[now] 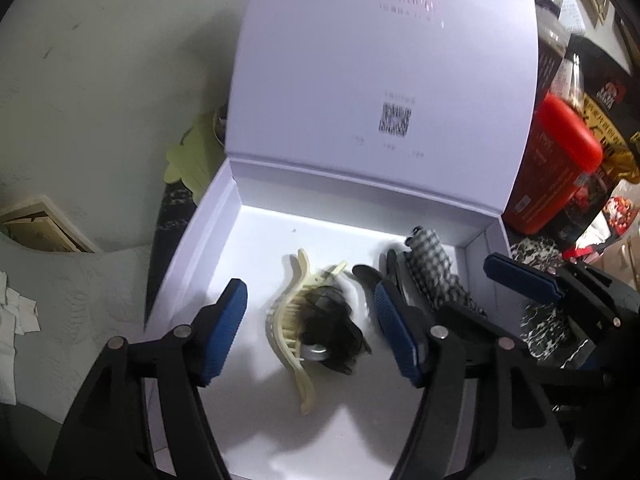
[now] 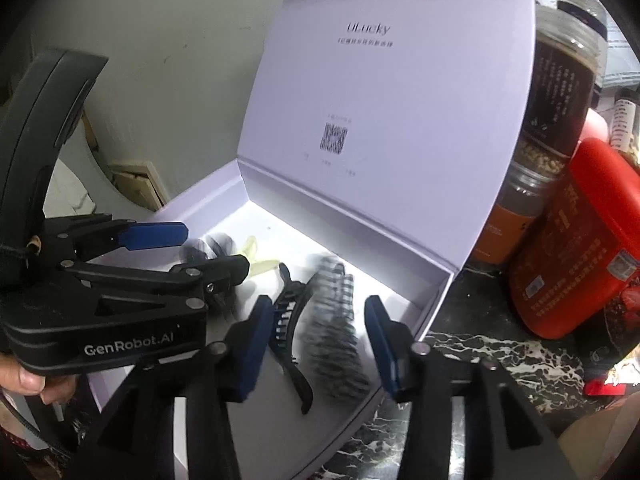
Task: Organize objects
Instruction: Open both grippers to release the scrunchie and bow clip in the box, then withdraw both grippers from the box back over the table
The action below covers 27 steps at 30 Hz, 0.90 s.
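An open white box point(image 1: 256, 232) with its lid point(image 1: 380, 80) standing upright holds hair accessories. A cream claw clip point(image 1: 290, 328) lies beside a black hair tie bundle point(image 1: 332, 328). My left gripper point(image 1: 308, 332) is open, its fingers on either side of them and just above. A black clip point(image 2: 288, 332) and a checked fabric clip point(image 2: 336, 340) lie at the box's right. My right gripper point(image 2: 320, 348) is open over those two, holding nothing. The left gripper also shows in the right wrist view point(image 2: 192, 248).
A red container point(image 2: 576, 240) and dark jars point(image 2: 560, 80) stand right of the box on a black marbled surface point(image 2: 480, 360). A green flower-shaped item point(image 1: 192, 160) lies behind the box's left corner. A pale wall is at the left.
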### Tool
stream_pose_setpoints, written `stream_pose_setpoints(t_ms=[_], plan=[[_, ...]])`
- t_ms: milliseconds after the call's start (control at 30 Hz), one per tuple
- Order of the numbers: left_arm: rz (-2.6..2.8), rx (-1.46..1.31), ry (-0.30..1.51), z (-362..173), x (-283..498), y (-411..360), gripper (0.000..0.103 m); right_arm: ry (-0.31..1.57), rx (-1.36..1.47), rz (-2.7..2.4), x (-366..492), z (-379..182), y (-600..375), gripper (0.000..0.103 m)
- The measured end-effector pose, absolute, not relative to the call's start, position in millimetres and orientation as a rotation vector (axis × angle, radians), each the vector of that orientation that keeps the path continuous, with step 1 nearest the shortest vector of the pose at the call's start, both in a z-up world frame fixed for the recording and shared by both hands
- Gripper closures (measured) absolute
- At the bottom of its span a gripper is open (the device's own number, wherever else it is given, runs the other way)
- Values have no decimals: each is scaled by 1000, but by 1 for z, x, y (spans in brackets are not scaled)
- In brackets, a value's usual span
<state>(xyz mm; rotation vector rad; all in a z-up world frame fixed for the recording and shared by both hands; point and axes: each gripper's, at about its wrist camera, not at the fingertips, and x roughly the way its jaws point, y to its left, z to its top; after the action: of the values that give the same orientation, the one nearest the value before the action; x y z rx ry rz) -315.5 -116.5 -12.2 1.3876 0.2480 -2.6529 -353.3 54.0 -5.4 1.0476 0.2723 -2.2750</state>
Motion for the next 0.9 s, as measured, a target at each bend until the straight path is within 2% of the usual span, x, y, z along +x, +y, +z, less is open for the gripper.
stream_pose_setpoints(t_ms=[267, 300, 533, 667, 900], plan=[[-2700, 1286, 262, 21, -309, -129, 37, 266, 1000, -2351, -348, 22, 55, 54], [-2701, 1281, 260, 22, -324, -127, 37, 264, 991, -2359, -346, 28, 58, 53], [-2723, 1222, 227, 39, -299, -121, 36, 246, 906, -2401, -330, 56, 63, 45], [-2712, 1176, 163, 54, -289, -115, 27, 278, 881, -2424, -321, 68, 63, 43], [-2706, 1143, 180, 62, -277, -109, 23, 272, 880, -2413, -316, 63, 62, 41]])
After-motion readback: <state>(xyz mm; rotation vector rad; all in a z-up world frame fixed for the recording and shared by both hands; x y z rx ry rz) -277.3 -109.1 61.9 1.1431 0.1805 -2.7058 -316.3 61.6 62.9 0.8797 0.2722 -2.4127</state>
